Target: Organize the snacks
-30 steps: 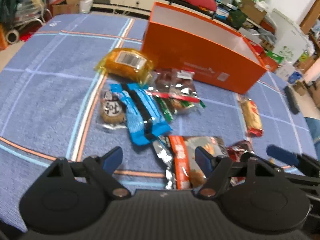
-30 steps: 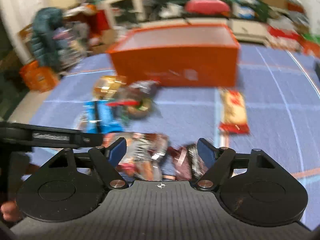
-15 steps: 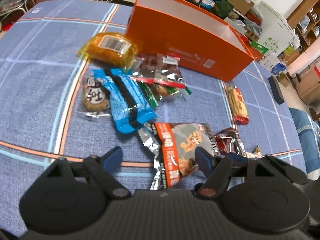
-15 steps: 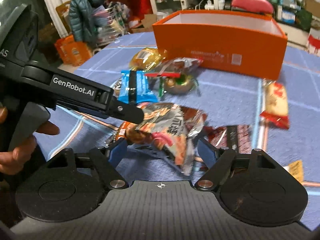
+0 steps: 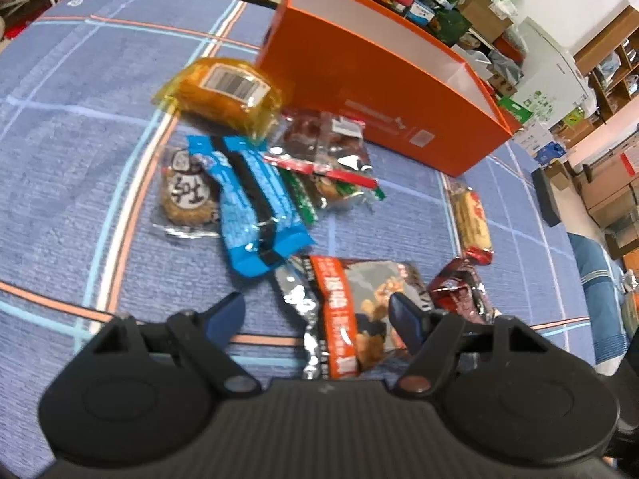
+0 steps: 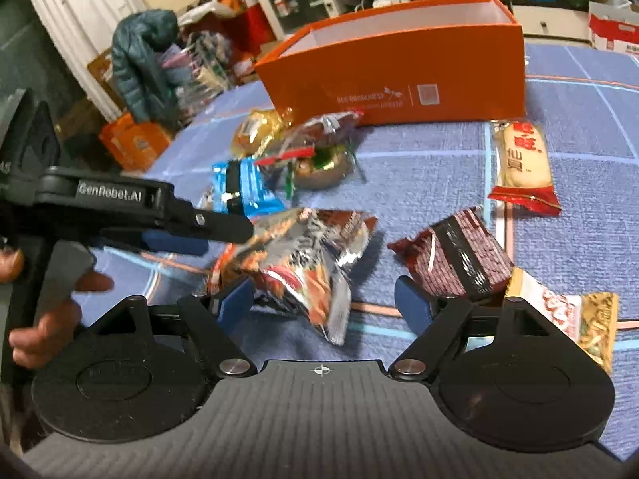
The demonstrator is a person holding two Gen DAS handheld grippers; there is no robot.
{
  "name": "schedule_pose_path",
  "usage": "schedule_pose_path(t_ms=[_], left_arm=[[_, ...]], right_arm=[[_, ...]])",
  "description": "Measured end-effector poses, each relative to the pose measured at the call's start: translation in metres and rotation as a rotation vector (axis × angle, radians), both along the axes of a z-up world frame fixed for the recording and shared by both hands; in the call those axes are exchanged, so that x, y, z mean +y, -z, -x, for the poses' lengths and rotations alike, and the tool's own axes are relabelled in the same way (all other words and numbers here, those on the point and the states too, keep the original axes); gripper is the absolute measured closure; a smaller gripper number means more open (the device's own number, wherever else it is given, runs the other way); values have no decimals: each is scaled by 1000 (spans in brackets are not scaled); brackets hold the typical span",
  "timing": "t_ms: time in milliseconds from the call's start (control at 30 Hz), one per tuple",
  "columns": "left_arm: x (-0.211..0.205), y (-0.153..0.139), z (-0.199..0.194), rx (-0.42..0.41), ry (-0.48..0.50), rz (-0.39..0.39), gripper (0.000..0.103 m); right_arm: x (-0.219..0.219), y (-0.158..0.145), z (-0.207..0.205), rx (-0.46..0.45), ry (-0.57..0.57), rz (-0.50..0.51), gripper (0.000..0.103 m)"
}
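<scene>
An open orange box (image 5: pixel 383 80) stands at the far side of the blue cloth; it also shows in the right wrist view (image 6: pixel 399 76). Several snack packets lie in front of it. A silver and orange packet (image 5: pixel 351 315) lies between the open fingers of my left gripper (image 5: pixel 315 317). In the right wrist view the same packet (image 6: pixel 303 263) lies just ahead of my open right gripper (image 6: pixel 325 299), with the left gripper's fingers (image 6: pixel 223 229) touching its left edge. A dark red packet (image 6: pixel 459 259) lies by my right fingertip.
A blue packet (image 5: pixel 255 199), a round cookie (image 5: pixel 185 195), a yellow bun (image 5: pixel 227 92), a clear red-striped packet (image 5: pixel 327 151) and a red-ended cracker packet (image 6: pixel 523 163) lie on the cloth. A yellow packet (image 6: pixel 579 319) lies at the right. Clutter surrounds the table.
Both grippers have moved closer to the silver and orange packet. The left gripper now straddles it, and the right gripper has turned toward it.
</scene>
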State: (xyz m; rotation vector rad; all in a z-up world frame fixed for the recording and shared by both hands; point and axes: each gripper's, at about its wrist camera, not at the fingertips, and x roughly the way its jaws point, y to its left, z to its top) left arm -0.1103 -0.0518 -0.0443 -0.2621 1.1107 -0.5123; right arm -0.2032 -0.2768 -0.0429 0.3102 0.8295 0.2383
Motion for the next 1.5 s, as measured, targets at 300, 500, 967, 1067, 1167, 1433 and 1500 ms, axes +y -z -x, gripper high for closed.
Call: schedule_pose_path(t_ms=[300, 500, 967, 1067, 1167, 1433, 1500], left_arm=[[-11, 11, -2, 32, 10, 44, 37], [-5, 7, -1, 24, 8, 77, 50], [-41, -64, -14, -126, 52, 83, 51], [-54, -82, -37, -161, 53, 89, 51], [-68, -100, -70, -190, 49, 104, 51], [-96, -108, -160, -247, 19, 55, 51], [-95, -100, -182, -239, 4, 45, 51]], right_arm=[[18, 11, -19, 14, -31, -6, 43], [31, 17, -25, 17, -82, 27, 66], [3, -49, -31, -114, -50, 79, 67], [-10, -69, -55, -143, -50, 92, 67], [-25, -90, -89, -170, -57, 123, 67], [-51, -101, -204, -172, -81, 148, 67], [-50, -94, -230, -162, -90, 143, 67]])
